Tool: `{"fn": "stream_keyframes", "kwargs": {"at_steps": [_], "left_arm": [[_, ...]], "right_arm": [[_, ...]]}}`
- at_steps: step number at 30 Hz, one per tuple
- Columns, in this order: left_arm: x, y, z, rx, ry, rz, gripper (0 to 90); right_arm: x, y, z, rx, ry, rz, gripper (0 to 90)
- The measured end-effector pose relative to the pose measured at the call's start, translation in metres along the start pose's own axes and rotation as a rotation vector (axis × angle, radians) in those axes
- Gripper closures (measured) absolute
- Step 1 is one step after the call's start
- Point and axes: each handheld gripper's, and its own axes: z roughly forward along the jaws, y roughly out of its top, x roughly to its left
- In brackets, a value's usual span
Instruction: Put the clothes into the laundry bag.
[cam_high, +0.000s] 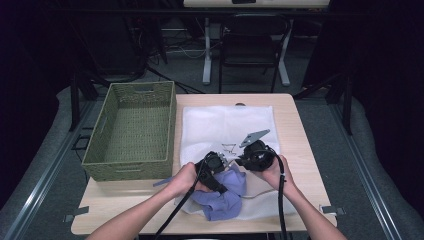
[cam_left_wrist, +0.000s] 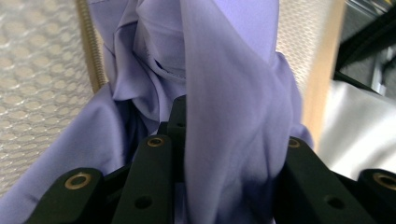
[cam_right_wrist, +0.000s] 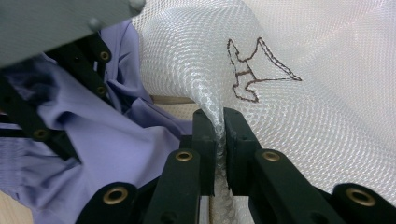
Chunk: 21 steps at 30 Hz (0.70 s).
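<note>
A white mesh bag lies flat on the table, with a purple cloth bunched at its near end. My left gripper is shut on a thick fold of the purple cloth, which drapes over and hides its right jaw. My right gripper is shut on a pinched-up ridge of the mesh bag, beside a brown stitched figure. In the high view the right gripper sits close to the left one. The left gripper's black linkage shows over the purple cloth.
A green woven basket with nothing in it stands on the table's left part, touching the bag's left edge. The bag's zipper runs beside the cloth. The wooden table edge lies right of the bag. A chair stands beyond the table.
</note>
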Motion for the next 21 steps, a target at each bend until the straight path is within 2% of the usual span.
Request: {"fn": "stream_keyframes", "kwargs": {"at_steps": [5,8,11,13,15,17,19,21], "left_arm": [[-0.004,-0.006,0.013,-0.045,0.098,0.006,70.1],[-0.006,-0.007,0.016,-0.056,0.143,0.017,70.2],[-0.006,-0.01,0.019,-0.08,0.167,0.016,70.2],[-0.006,-0.012,0.02,-0.087,0.165,0.011,69.7],[-0.008,-0.012,0.017,-0.089,0.18,0.027,67.1],[-0.01,-0.012,0.015,-0.099,0.173,0.037,60.2],[-0.013,-0.012,0.011,-0.105,0.176,0.049,47.0],[-0.016,-0.011,0.007,-0.106,0.181,0.065,39.3]], "right_arm": [[0.001,0.0,0.0,0.002,0.002,-0.007,84.5],[0.002,-0.001,0.0,0.009,0.004,-0.007,84.4],[0.002,-0.001,0.001,0.013,0.007,-0.011,84.4],[0.002,-0.002,0.001,0.016,0.007,-0.009,84.4],[0.002,-0.002,0.002,0.017,0.008,-0.008,84.4],[0.002,-0.003,0.002,0.014,0.006,-0.008,84.5],[0.003,-0.002,0.001,0.013,0.005,-0.01,84.4],[0.003,-0.002,0.001,0.012,0.004,-0.008,84.5]]}}
